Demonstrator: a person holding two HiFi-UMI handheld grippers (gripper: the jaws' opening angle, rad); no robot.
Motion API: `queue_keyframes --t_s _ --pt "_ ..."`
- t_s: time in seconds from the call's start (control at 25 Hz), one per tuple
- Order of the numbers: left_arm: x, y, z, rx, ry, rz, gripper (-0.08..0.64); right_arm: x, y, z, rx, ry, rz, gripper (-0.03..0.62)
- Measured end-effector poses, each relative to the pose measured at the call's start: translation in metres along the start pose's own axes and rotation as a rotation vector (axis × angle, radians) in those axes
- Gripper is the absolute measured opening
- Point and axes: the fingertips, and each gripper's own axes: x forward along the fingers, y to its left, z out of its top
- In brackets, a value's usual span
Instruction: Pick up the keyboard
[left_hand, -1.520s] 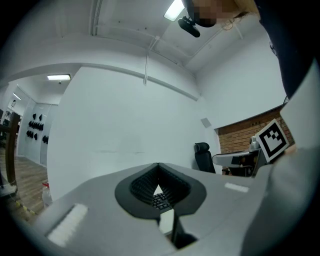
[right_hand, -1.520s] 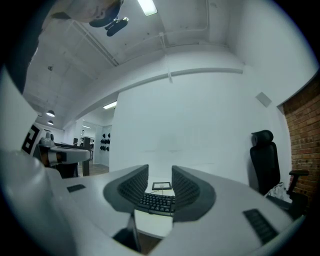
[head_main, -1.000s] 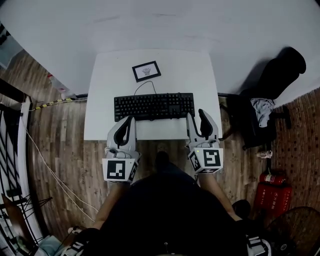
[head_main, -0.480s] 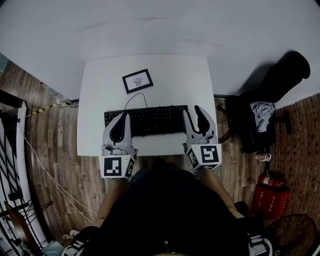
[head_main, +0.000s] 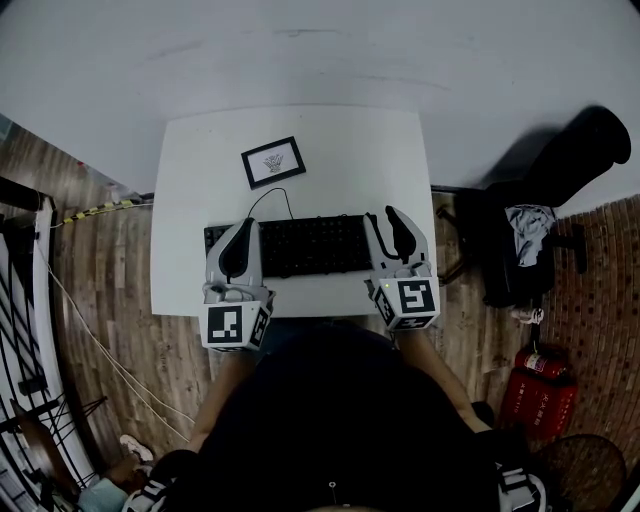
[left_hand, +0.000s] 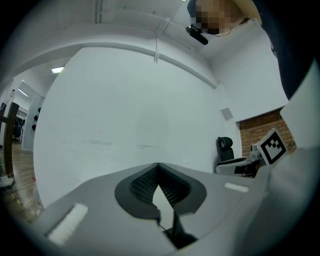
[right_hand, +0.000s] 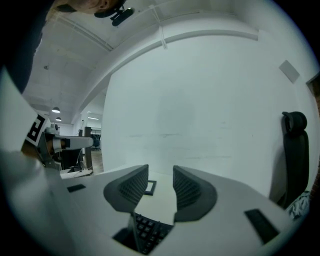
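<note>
White table carries one black keyboard and one framed picture.

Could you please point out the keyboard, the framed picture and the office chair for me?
keyboard (head_main: 310, 245): head view, the middle of its key field.
framed picture (head_main: 273, 162): head view, the centre of the white print.
office chair (head_main: 585, 145): head view, its black backrest.

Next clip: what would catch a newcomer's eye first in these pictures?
A black keyboard lies across the near half of a white table, with a small framed picture beyond it. The left gripper, jaws together, is at its left end; the right gripper, jaws apart, at its right end. A black office chair stands right of the table.
</note>
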Motion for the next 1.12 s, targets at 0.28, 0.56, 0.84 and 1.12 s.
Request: queue_keyframes --t_s 0.28,0.56,0.84,1.12 --pt "0.013 0.002 -0.012 -0.011 0.060 -0.058 0.011 0.005 -0.008 -0.055 0.024 0.169 0.005 0.135" --pt "0.022 0.003 -0.018 -0.017 0.116 -0.108 0.011 0.006 -0.013 -0.114 0.063 0.345 0.016 0.144" --pt "0.029 0.000 -0.029 0.007 0.163 -0.165 0.011 0.011 -0.016 -0.152 0.133 0.480 0.062 0.161" --pt "0.033 0.003 -0.033 0.008 0.178 -0.185 0.011 0.012 -0.016 -0.191 0.222 0.657 0.108 0.209"
